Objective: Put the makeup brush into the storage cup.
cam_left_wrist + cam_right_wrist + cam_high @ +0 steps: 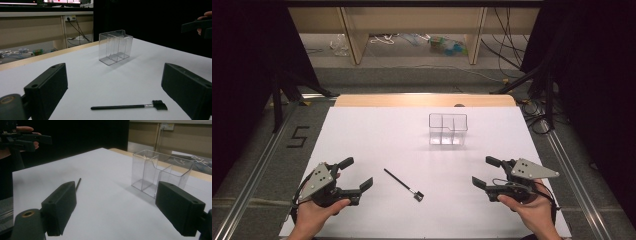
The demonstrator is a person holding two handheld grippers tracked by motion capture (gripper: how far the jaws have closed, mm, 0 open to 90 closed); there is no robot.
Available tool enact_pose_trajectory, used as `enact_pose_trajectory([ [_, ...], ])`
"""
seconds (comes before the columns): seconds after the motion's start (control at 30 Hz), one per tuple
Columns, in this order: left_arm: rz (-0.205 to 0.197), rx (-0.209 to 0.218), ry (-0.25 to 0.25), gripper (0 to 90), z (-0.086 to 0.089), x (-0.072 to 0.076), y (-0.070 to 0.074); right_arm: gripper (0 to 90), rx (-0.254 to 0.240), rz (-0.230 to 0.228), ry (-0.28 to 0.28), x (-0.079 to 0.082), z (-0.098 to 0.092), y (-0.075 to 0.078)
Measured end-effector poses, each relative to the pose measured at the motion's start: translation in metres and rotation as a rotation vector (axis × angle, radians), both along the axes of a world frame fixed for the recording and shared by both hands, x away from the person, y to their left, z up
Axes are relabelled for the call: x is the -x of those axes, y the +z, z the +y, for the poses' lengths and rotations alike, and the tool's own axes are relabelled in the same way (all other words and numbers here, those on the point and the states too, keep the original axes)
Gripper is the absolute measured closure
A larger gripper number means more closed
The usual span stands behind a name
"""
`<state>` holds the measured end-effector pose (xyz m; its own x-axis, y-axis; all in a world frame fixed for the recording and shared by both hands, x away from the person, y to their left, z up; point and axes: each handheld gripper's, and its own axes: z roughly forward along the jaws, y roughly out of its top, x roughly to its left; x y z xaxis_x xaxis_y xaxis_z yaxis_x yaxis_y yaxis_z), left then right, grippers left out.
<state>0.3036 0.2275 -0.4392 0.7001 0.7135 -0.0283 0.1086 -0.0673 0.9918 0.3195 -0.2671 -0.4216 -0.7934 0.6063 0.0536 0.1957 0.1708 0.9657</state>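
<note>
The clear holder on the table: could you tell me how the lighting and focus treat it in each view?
High view: the clear holder looks faint and washed out against the bright white table. Left gripper view: sharp, with a soft shadow beside it. Right gripper view: its edges read clearly, while the near fingers are dark and soft.

Bare white table [362, 135], taped "5" [298, 136]

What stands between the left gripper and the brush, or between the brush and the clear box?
Nothing visible. The left gripper is open, with bare table between it and the brush. Only bare table lies from the brush to the clear box.
</note>
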Motion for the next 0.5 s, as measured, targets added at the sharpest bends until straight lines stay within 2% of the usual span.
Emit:
enact_pose_trajectory([
  [0.03, 0.000, 0.000, 0.000, 6.6, 0.0000, 0.0000, 0.0000, 18.2, -0.013, 0.020, 0.007, 0.0014, 0.0022, -0.0006],
  [0.1, -0.006, -0.005, -0.001, 6.6, 0.0002, -0.0004, 0.0005, 18.2, -0.007, 0.016, 0.005, 0.0014, 0.0022, -0.0007],
  [0.13, -0.012, -0.012, -0.003, 6.7, 0.0003, -0.0006, 0.0010, 18.2, -0.002, -0.001, 0.002, 0.0009, 0.0020, -0.0005],
  [0.2, -0.011, -0.012, -0.005, 6.9, -0.0005, -0.0002, 0.0015, 18.0, 0.017, 0.012, 0.001, 0.0019, 0.0010, 0.0006],
  [0.27, -0.012, -0.015, -0.008, 7.2, -0.0016, -0.0003, 0.0024, 18.0, 0.011, 0.004, 0.009, 0.0012, 0.0018, -0.0001],
  [0.3, -0.014, -0.023, -0.010, 7.7, -0.0021, -0.0006, 0.0031, 18.0, 0.013, 0.025, 0.012, 0.0023, 0.0024, 0.0001],
  [0.37, 0.005, -0.020, -0.021, 8.2, -0.0041, -0.0010, 0.0040, 17.9, 0.011, 0.028, 0.013, 0.0025, 0.0031, 0.0000],
  [0.4, 0.001, -0.029, -0.036, 8.5, -0.0040, -0.0027, 0.0051, 17.9, 0.007, 0.028, 0.014, 0.0024, 0.0037, -0.0004],
  [0.43, 0.014, -0.018, -0.037, 8.5, -0.0057, -0.0030, 0.0055, 17.9, 0.015, 0.025, 0.002, 0.0024, 0.0038, -0.0006],
  [0.47, 0.009, -0.024, -0.044, 8.5, -0.0064, -0.0046, 0.0064, 17.9, 0.015, 0.011, -0.003, 0.0016, 0.0037, -0.0009],
  [0.5, 0.011, -0.025, -0.050, 8.8, -0.0077, -0.0061, 0.0073, 17.9, 0.001, 0.024, 0.011, 0.0010, 0.0042, -0.0014],
])
